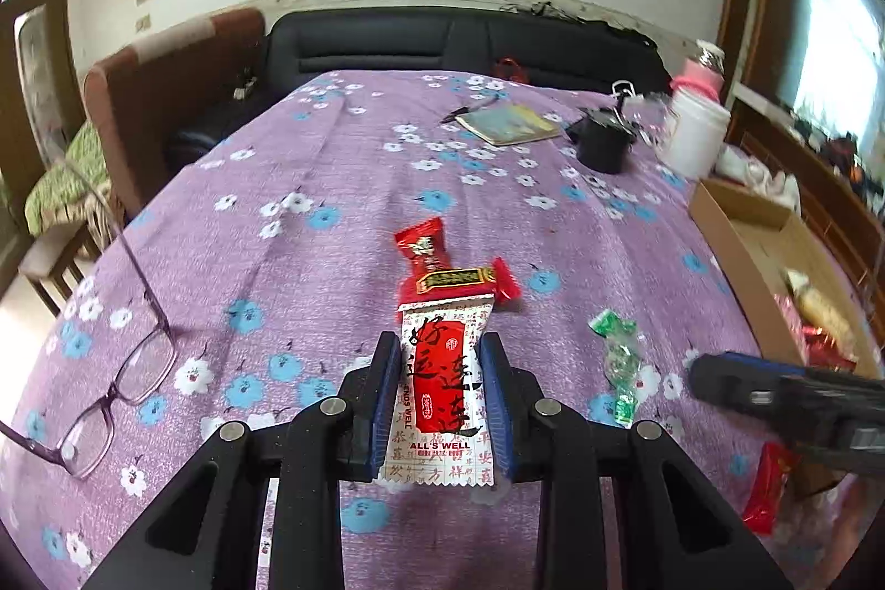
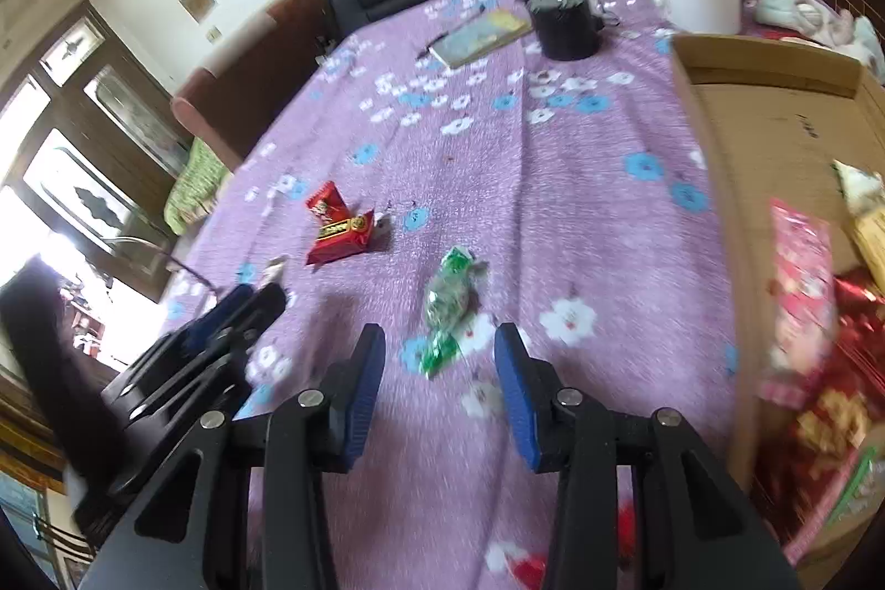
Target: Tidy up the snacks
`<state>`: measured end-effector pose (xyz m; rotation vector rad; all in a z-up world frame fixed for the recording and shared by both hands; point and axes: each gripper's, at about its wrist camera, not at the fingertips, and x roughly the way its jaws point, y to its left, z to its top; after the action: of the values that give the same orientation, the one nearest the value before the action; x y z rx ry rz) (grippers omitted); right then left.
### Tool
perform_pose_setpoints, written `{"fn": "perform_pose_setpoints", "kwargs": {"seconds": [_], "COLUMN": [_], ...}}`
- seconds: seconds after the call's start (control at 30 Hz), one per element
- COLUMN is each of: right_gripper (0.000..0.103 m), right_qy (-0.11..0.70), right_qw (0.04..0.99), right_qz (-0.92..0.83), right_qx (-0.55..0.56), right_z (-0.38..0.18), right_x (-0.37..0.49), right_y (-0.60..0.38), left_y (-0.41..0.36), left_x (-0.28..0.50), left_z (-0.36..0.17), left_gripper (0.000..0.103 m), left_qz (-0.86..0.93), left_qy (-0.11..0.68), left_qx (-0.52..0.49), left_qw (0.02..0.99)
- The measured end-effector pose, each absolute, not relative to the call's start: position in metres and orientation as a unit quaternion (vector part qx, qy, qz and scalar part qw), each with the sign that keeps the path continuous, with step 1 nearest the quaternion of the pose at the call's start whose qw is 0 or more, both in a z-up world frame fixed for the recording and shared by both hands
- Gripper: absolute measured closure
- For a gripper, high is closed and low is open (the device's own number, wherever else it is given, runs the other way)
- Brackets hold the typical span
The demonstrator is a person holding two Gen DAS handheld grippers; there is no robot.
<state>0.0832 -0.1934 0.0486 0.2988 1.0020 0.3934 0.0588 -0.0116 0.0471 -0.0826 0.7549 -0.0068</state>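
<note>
We see the left tongs [image 1: 441,358] gripping a white-and-red snack packet [image 1: 442,385], its lower end hidden; right tongs [image 2: 440,349] wide above a blurred green candy [image 2: 447,308]; cardboard box [image 2: 769,120] cut off at frame right.

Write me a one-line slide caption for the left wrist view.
Left gripper clamps a white-and-red snack packet above the floral tablecloth, red candies ahead.

White-and-red snack packet [image 1: 442,396] clamped flat between blue pads; two red candies [image 1: 442,266] just beyond; green candy [image 2: 448,308] apart; more snacks in cardboard box [image 2: 774,114].
</note>
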Motion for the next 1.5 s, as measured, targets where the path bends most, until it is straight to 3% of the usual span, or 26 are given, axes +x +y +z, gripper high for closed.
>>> {"fn": "perform_pose_setpoints", "kwargs": {"seconds": [0.13, 0.27, 1.07, 1.5], "right_gripper": [0.064, 0.081, 0.082, 0.082], "right_qy": [0.484, 0.498, 0.374, 0.362], "right_qw": [0.851, 0.852, 0.907, 0.907], "right_qz": [0.167, 0.148, 0.179, 0.188], "right_qx": [0.118, 0.070, 0.074, 0.104], "right_z": [0.042, 0.030, 0.056, 0.062], "right_x": [0.101, 0.107, 0.044, 0.042], "right_y": [-0.172, -0.150, -0.221, -0.227], "left_y": [-0.003, -0.002, -0.055, -0.044], "left_x": [0.058, 0.058, 0.039, 0.039], "left_z": [0.046, 0.046, 0.055, 0.058], "left_gripper": [0.073, 0.073, 0.072, 0.072], "left_qz": [-0.005, -0.009, -0.043, -0.026], "left_qy": [0.372, 0.373, 0.315, 0.296], "left_qx": [-0.056, -0.059, 0.044, 0.034], "left_qw": [0.926, 0.926, 0.947, 0.954]}}
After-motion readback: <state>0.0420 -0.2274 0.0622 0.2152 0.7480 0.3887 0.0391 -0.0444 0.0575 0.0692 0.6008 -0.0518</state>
